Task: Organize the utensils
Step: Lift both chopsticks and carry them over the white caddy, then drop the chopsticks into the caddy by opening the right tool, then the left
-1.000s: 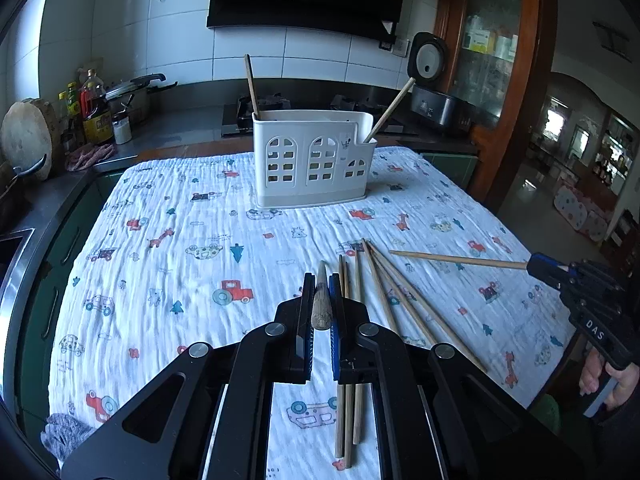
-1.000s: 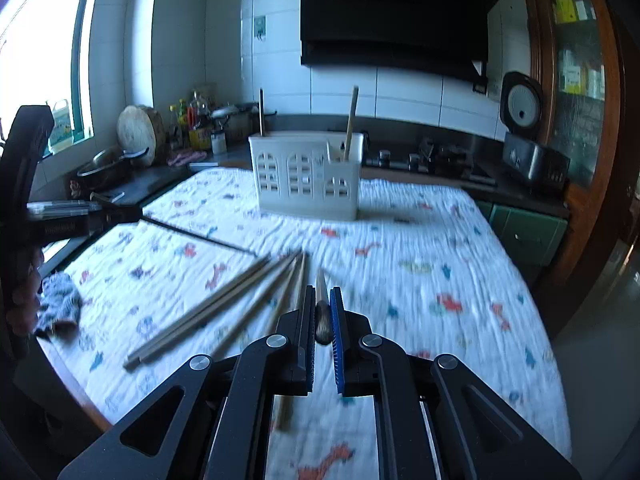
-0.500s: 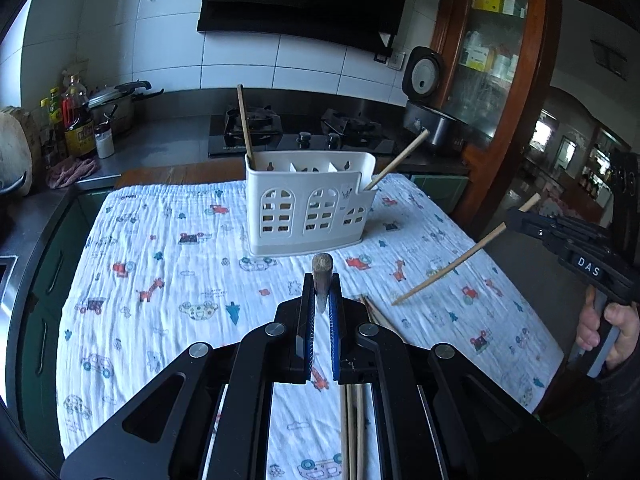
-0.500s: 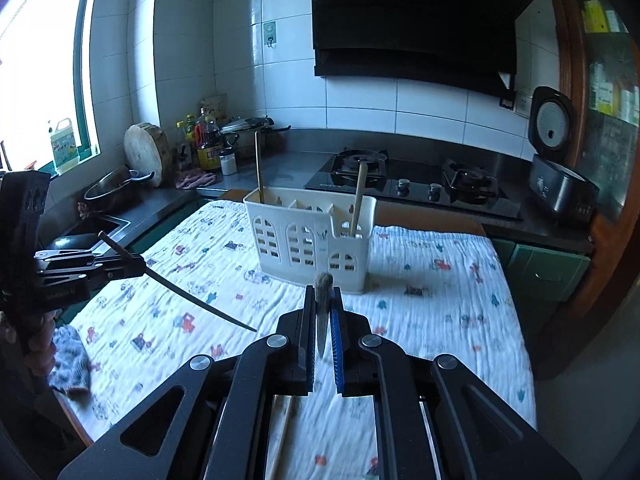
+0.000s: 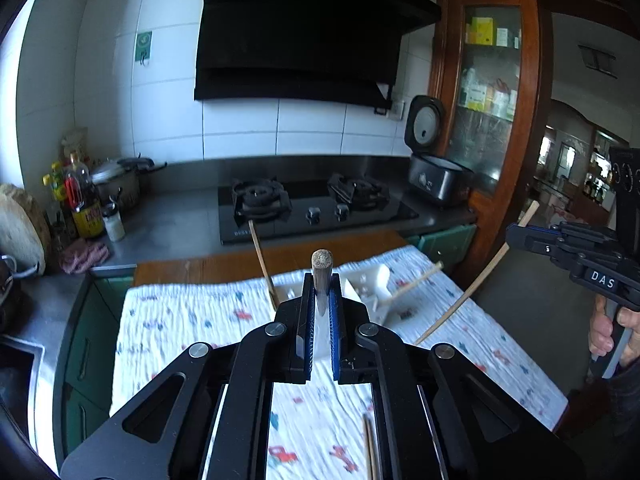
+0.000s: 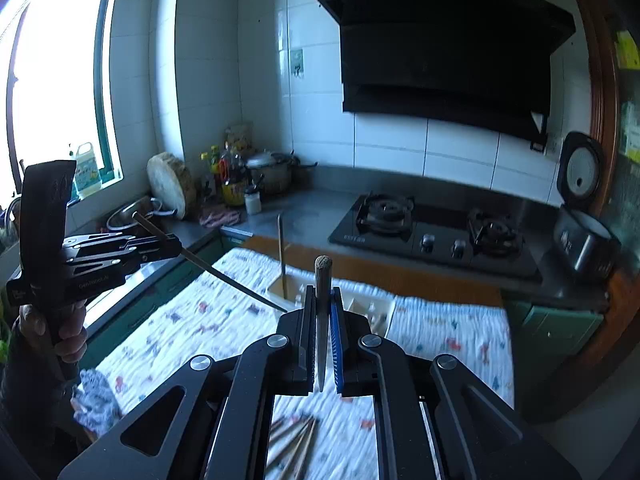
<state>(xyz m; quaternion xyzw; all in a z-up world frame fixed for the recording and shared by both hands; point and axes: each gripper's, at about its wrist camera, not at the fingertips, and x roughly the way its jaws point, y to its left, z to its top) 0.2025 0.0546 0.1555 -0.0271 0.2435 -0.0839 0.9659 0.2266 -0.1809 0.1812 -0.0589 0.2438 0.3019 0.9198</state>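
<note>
The left tool and the right tool each grip one chopstick tightly above the white holder.

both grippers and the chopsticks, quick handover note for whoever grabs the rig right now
Left gripper: shut on one chopstick, raised above the table.
Right gripper: shut on another chopstick, also raised.
White holder stands on the patterned cloth at the far end of the table, just ahead of both grippers.
Done: two chopsticks stand in the holder, one upright, one leaning.
Left: drop both held chopsticks into the holder, then collect the loose chopsticks lying on the cloth near you.
</note>
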